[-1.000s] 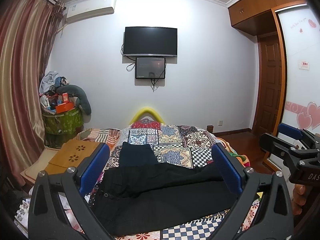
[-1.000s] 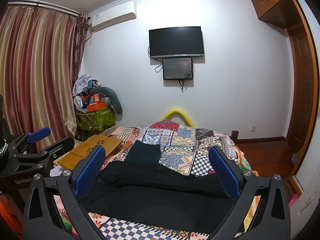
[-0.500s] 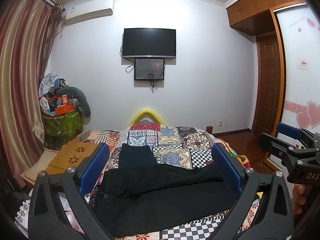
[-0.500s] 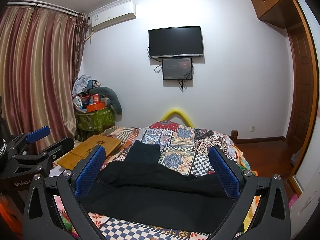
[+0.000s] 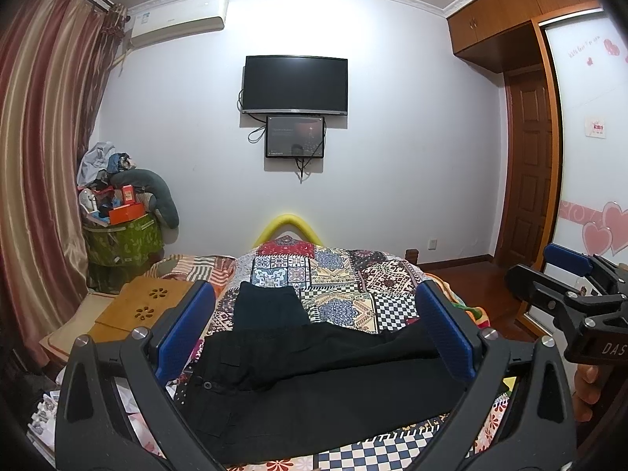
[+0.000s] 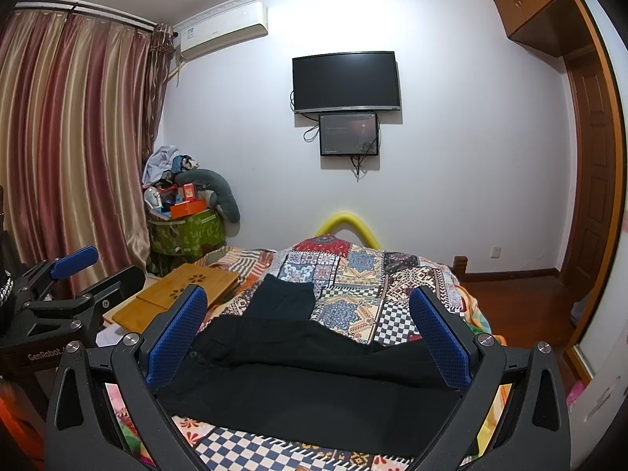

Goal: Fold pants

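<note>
Black pants (image 5: pixel 325 388) are lying crosswise on the patchwork quilt (image 5: pixel 345 278), long axis running nine to three o'clock.

Left gripper (image 5: pixel 314 337) and right gripper (image 6: pixel 310 337) are both hovering with jaws wide apart, gripping nothing; the pants are sitting at six o'clock below each, waistband toward nine, nearer the left.

I saw matt black cloth pants (image 5: pixel 322 384) on the bed's patterned quilt (image 5: pixel 345 278); left of the bed, a smooth wooden tray (image 5: pixel 145 306) and satiny, glossy curtains (image 5: pixel 39 165).
</note>
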### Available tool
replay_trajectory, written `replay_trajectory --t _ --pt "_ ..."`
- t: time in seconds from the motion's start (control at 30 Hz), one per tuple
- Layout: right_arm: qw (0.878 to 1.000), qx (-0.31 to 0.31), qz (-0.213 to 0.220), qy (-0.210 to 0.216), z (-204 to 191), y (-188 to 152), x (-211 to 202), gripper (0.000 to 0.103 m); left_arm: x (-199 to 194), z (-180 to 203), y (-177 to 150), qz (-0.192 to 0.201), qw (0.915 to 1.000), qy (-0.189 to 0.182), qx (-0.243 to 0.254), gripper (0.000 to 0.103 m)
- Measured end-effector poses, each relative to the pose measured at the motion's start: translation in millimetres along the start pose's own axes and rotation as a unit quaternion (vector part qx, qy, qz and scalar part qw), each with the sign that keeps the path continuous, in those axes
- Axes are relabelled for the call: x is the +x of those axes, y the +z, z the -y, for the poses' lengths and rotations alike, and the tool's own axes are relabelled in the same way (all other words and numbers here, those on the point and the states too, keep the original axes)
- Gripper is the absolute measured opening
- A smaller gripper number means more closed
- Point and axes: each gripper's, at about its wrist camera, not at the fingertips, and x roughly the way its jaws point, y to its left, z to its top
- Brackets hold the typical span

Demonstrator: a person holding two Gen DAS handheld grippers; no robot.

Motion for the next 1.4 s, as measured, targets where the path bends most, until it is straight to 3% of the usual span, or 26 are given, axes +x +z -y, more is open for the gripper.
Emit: replay_trajectory --t 0.57,0.83,1.07,1.3,1.4 --pt "1.000 -0.001 0.000 0.001 -0.1 -3.4 3.4 0.102 3.0 -3.1 -1.3 -0.002 1.0000 -0.002 -0.003 0.103" --pt "1.000 0.004 -0.020 -0.005 11.2 -10.6 28.7 0.102 30.2 -9.1 -4.5 -0.023 0.9997 -0.002 -0.004 0.103" --pt "0.998 0.001 -0.057 -0.022 36.6 -18.3 81.9 0.102 92.4 -24.6 -8.4 -0.059 0.9981 0.011 -0.012 0.103" --pt "0.995 -0.009 -0.091 -0.044 63.0 -25.4 132.1 0.102 192.2 -68.9 -19.9 -0.140 0.9890 0.033 -0.035 0.102" --pt "0.992 -0.026 -0.112 -0.048 73.4 -33.2 157.7 0.102 239.1 -97.9 -28.0 -0.181 0.9810 0.045 -0.054 0.087"
